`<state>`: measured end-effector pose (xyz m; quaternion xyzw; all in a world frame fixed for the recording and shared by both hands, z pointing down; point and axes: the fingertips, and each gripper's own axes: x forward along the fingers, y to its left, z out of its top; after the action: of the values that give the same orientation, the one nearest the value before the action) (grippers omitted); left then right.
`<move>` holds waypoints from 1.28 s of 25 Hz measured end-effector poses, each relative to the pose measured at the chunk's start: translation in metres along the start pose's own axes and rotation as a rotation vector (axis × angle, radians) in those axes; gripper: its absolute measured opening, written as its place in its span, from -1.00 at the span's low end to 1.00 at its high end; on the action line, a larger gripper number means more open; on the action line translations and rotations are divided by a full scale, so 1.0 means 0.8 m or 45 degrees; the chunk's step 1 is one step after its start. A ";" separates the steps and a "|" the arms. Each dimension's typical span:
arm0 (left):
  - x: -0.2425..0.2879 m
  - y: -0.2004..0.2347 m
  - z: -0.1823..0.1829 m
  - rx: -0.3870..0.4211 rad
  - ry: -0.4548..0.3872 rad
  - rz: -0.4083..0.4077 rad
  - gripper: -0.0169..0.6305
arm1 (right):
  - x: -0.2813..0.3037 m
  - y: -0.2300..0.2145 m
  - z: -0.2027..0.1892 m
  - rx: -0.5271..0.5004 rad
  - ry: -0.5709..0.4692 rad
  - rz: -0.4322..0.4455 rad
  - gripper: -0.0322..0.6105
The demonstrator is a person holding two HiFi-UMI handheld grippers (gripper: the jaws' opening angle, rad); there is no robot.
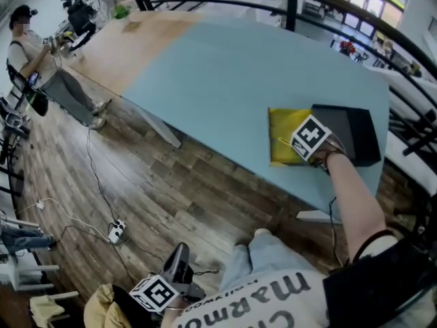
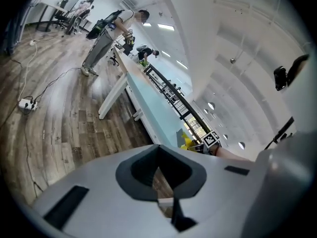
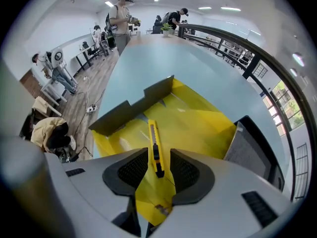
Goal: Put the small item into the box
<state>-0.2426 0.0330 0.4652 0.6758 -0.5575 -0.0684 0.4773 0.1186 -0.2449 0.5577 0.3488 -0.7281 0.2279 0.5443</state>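
A yellow box [image 1: 281,134] lies open near the front right edge of the blue table [image 1: 225,67], its black lid [image 1: 356,134] beside it. My right gripper [image 1: 307,147] points steeply down over the box. In the right gripper view a yellow utility knife [image 3: 154,148] lies lengthwise between the pads of that gripper [image 3: 157,158], which is open with a gap on each side of the knife. Behind it are the box's yellow lining [image 3: 198,118] and a grey flap [image 3: 133,108]. My left gripper [image 1: 179,253] hangs low by the person's legs, away from the table, its fingertips [image 2: 158,150] meeting with nothing between them.
A person [image 1: 31,53] stands at the table's far left end, with others beyond. Cables and a power strip [image 1: 116,232] lie on the wooden floor. A black railing [image 1: 382,26] curves behind the table. The table's front edge runs just below the box.
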 end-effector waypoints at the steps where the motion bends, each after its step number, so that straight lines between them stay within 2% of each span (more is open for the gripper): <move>1: -0.001 -0.001 0.003 0.016 -0.002 0.002 -0.94 | -0.002 -0.002 0.001 0.016 -0.014 0.003 -0.41; 3: -0.005 0.000 0.006 0.051 -0.003 0.019 -0.94 | -0.005 -0.006 0.003 0.055 -0.046 -0.003 -0.43; 7: -0.008 0.009 0.011 0.024 -0.010 0.012 -0.94 | -0.014 -0.019 0.010 0.143 -0.150 -0.069 -0.58; 9: -0.007 0.009 0.011 0.033 -0.003 0.009 -0.95 | -0.026 -0.028 0.014 0.213 -0.265 -0.094 -0.63; 12: -0.007 0.011 0.008 0.059 0.028 0.016 -0.95 | -0.050 -0.028 0.019 0.334 -0.472 -0.056 -0.68; 17: 0.004 -0.004 0.004 0.086 0.063 -0.058 -0.94 | -0.094 -0.018 0.013 0.393 -0.679 -0.056 -0.70; 20: 0.008 -0.013 0.000 0.114 0.094 -0.098 -0.94 | -0.119 -0.004 0.000 0.410 -0.743 -0.051 -0.70; 32: 0.011 -0.056 -0.017 0.185 0.171 -0.304 -0.94 | -0.192 0.081 -0.063 0.434 -0.853 -0.065 -0.72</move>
<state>-0.2001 0.0303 0.4442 0.7730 -0.4436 -0.0389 0.4518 0.1265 -0.1271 0.4301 0.5076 -0.8085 0.2056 0.2156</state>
